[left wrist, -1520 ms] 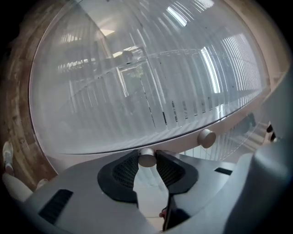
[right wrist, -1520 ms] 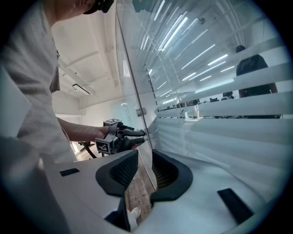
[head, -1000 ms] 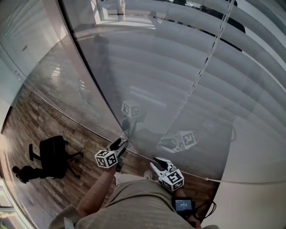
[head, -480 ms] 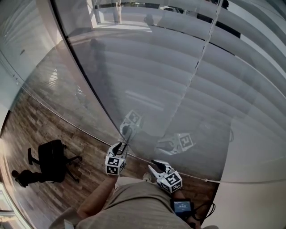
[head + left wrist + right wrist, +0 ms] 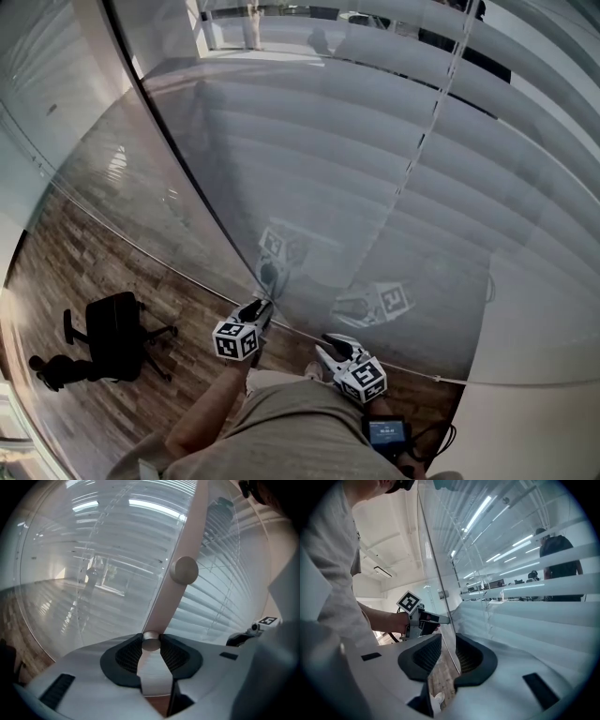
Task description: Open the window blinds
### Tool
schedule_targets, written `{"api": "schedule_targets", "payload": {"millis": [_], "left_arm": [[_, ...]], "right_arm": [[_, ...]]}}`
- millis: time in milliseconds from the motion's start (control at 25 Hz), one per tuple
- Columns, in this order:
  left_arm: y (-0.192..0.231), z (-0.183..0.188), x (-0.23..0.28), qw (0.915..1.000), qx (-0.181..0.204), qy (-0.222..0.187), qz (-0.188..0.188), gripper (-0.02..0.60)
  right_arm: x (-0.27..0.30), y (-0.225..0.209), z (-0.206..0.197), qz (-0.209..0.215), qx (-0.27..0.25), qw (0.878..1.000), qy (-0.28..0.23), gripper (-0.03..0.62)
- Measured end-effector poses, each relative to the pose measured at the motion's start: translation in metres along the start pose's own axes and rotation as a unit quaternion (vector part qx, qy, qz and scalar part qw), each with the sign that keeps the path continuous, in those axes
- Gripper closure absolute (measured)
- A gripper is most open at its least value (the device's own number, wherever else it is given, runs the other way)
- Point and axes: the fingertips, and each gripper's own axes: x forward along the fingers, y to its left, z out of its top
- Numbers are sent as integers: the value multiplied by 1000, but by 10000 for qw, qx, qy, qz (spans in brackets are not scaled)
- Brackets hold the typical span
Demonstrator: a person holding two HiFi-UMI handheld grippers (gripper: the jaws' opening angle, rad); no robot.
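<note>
Big glass wall [image 5: 309,187] fills most of the view. The blinds [image 5: 525,141] sit behind it, with gaps showing between the slats. A wood-plank floor [image 5: 84,281] runs along its foot, and there's a black office chair [image 5: 117,328] off to the left. The left gripper [image 5: 261,309] is up at the pale frame post [image 5: 187,536], clenched on what looks like a small metal knob [image 5: 151,641]. The right gripper [image 5: 330,345] hangs just beside it, jaws apart, nothing in them.
</note>
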Motion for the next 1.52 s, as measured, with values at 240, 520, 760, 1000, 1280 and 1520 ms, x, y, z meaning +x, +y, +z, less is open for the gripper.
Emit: {"api": "schedule_targets", "payload": {"millis": [240,520,760,1000,1280,1520], "left_arm": [[-1,1,-1,9977,-568,61,-351,446],[1,-1,2,9895,-1272,55,-681,446],[0,0,4,9759,-1970,164,-923,446],[-2,-3,5,9586,-2571,60,-1224,446],[-1,2,-2,9348,-3200,-93,-1538,446],[1,3,0,8968,-3962,-99,-1967,446]], "right_arm": [[0,-1,3,28,-17,10000,17,491],[2,-5,3,42,-1,10000,8,491],[0,-8,4,0,-1,10000,-38,491],[-3,-10,2,-46,24,10000,-58,491],[-7,-5,16,-84,-52,9999,-103,491],[-2,-3,21,-71,-66,9996,-251,491]]}}
